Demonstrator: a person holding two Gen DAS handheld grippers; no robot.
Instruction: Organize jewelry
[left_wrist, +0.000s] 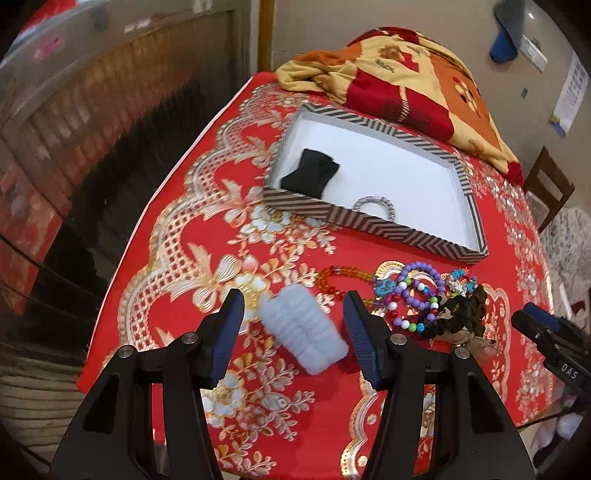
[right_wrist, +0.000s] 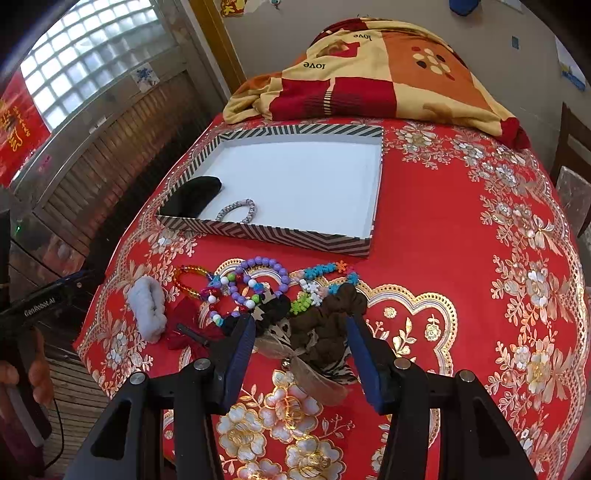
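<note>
striped box (right_wrist: 280, 236): open, white inside, flat on table | black scrunchie (right_wrist: 195, 199) and silver bracelet (right_wrist: 238, 211): inside box, near corner | pale fluffy scrunchie (left_wrist: 303, 328): apart, left of pile | beaded bracelets (right_wrist: 255, 284), brown scrunchie (right_wrist: 328, 325), possibly a red bow (right_wrist: 184, 325): heaped before box

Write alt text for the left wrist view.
The open left gripper hovers over a pale fluffy scrunchie on a red floral tablecloth. Beaded bracelets lie beside it; a striped tray beyond holds a black scrunchie.
</note>
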